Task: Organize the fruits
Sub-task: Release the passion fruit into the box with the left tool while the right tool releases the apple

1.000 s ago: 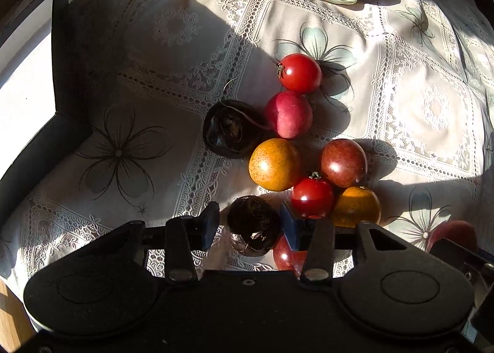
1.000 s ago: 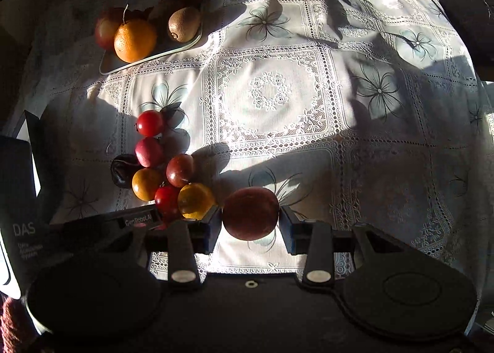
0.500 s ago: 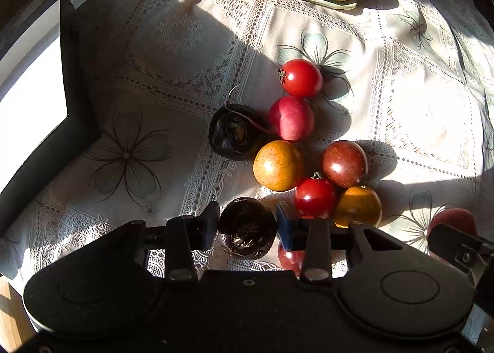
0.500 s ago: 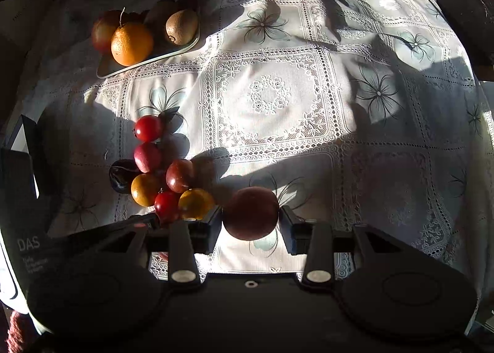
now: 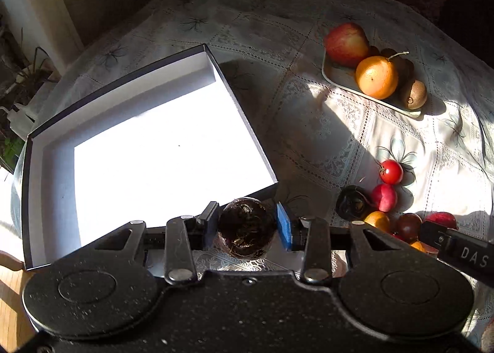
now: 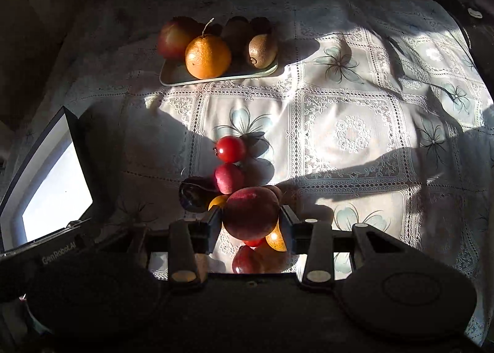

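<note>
Dark, near-black round fruit [image 5: 247, 231] sits clamped between left tongs [image 5: 247, 226], lower centre of left wrist view, jaws closed on its widest part. Looks firm but smooth, so likely slippery; grip at the equator seems right. White-floored box [image 5: 148, 149] w/ low black walls fills left half, nearest corner just beyond the fruit; plenty of room inside, but wall edge must be cleared. Loose fruit pile [image 5: 386, 198] at right; tray [image 5: 336, 78] upper right.

Right wrist view: right tongs [image 6: 250, 220] closed on red apple-like fruit [image 6: 250, 212], centre-bottom, held above the pile [image 6: 230, 164]. Prob. heavier, bruisable. Lace cloth [image 6: 352, 134] at right lies open.
</note>
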`<action>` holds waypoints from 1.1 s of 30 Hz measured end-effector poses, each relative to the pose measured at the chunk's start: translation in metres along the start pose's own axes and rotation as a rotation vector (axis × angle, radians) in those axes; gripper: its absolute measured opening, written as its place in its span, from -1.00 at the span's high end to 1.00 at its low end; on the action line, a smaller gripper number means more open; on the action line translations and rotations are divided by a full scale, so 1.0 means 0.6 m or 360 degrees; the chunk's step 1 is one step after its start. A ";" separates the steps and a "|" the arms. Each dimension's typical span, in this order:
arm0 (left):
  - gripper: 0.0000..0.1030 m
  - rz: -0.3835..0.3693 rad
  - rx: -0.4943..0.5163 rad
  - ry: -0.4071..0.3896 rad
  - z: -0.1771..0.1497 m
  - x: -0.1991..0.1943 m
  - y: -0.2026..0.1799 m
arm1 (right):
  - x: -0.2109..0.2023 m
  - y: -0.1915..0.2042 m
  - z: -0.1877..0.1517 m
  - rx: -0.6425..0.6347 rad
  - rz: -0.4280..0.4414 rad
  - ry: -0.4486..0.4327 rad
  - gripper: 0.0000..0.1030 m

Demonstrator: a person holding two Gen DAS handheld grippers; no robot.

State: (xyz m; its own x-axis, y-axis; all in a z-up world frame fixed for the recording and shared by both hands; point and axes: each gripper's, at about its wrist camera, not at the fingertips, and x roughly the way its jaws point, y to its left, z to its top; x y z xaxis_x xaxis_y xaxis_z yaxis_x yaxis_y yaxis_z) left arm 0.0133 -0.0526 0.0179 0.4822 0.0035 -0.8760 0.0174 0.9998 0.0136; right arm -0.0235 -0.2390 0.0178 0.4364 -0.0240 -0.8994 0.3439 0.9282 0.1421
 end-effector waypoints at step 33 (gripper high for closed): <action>0.08 0.0191 -0.0451 0.0170 0.006 0.055 0.273 | 0.034 0.333 -0.028 -0.0428 0.0267 -0.0106 0.17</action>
State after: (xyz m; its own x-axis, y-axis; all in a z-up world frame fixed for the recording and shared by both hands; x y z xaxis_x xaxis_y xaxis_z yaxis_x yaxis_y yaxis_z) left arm 0.0352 0.1111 -0.0068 0.3709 0.1090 -0.9222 -0.2860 0.9582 -0.0018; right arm 0.0398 -0.0477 0.0210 0.5250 0.1218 -0.8423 0.0343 0.9859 0.1639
